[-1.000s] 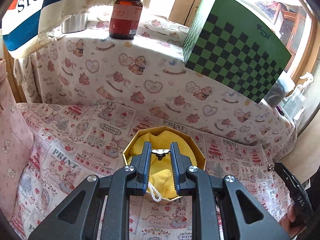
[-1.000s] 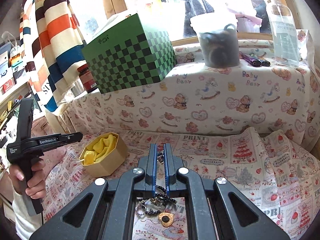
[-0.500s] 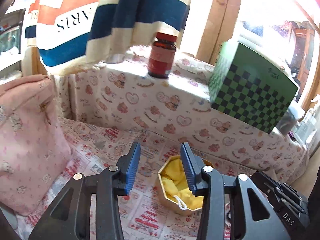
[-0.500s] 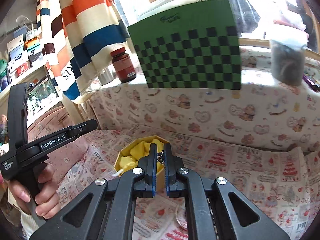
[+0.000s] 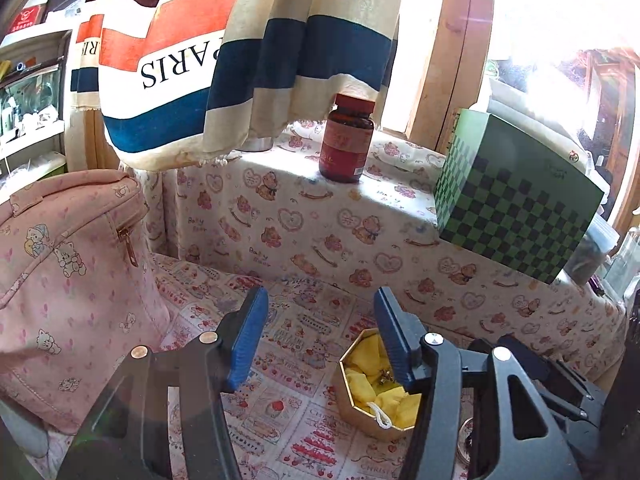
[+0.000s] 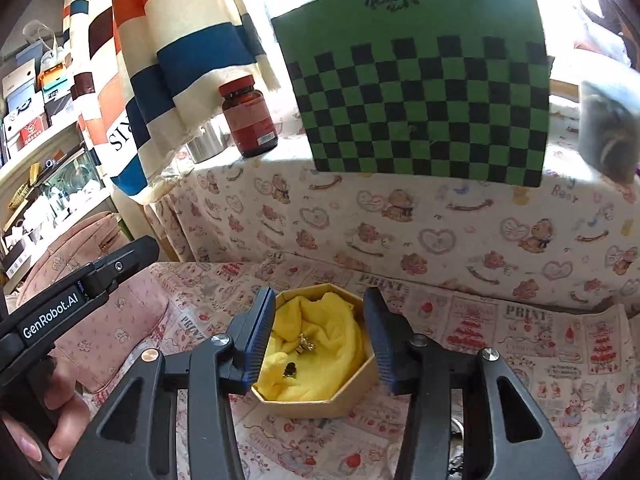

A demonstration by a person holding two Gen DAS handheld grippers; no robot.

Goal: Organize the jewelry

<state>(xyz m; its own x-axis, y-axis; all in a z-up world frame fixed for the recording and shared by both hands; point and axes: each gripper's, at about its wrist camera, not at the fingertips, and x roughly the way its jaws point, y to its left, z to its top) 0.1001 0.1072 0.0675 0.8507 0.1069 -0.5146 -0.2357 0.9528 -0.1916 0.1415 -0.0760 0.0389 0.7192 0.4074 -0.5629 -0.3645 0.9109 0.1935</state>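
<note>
Counter (image 6: 520,344) under the printed cloth carries everything. On the raised ledge behind it: the green checkered box (image 6: 420,92) and the brown pill bottle (image 6: 250,120). The pink zip bag (image 5: 68,280) sits at the left edge.

The gold hexagonal box (image 6: 316,400), lined with yellow cloth (image 6: 332,332), stands on the counter directly under your right gripper (image 6: 316,340). Its jaws have just been opening; nothing is between them now, and the pads stand apart on either side of the box's opening. Your left gripper (image 5: 316,340) is likewise released and empty, jaws just opened, held off to the left with the box beside its right finger.

The small gold charm (image 6: 306,342) lies on the yellow cloth near the middle of the box; a second, darker piece (image 6: 290,368) sits just below it in a fold. More jewelry shows at the bottom edge of the right wrist view, too dark to identify.

Handling judgement: these pieces are light, small, hard and probably slippery on the pads. Take the next one across its widest solid part, not by a loop or clasp. The cloth is soft, so pieces may sink into folds. The box looks light; don't nudge it.
</note>
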